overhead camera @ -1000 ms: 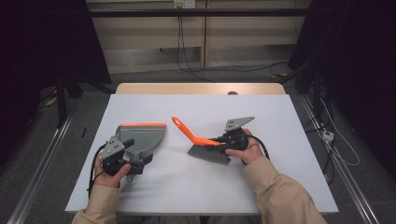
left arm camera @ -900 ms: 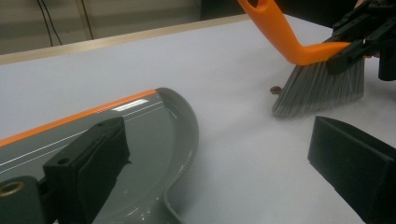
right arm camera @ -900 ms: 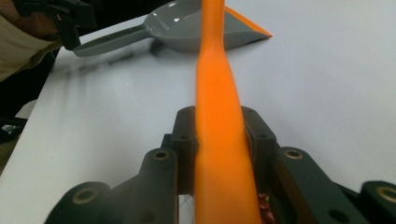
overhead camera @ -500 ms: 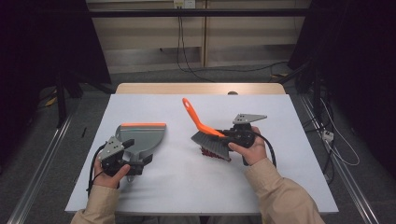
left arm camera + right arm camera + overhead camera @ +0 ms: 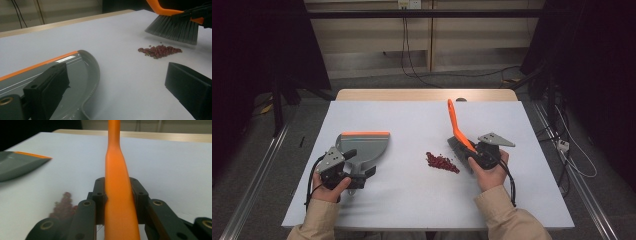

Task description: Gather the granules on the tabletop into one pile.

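A grey dustpan (image 5: 364,145) with an orange front lip lies at the table's left. My left gripper (image 5: 359,163) sits at its near end with jaws wide apart. In the left gripper view the dustpan (image 5: 75,75) lies beside the left jaw, and my left gripper (image 5: 117,85) presses on nothing. My right gripper (image 5: 472,155) is shut on the orange handle of a brush (image 5: 455,125), which points up and away. Its grey bristles (image 5: 175,27) hang just past a small pile of red grains (image 5: 442,162). In the right gripper view, the handle (image 5: 117,170) is clamped in my right gripper (image 5: 118,192).
The white table top (image 5: 412,120) has a wooden strip along its far edge. Cables lie on the floor behind and to the right. Dark stands flank the table on both sides.
My right gripper has carried the brush to the right and a little up, swinging its handle more upright and uncovering the red pile. The left gripper and dustpan have stayed put.
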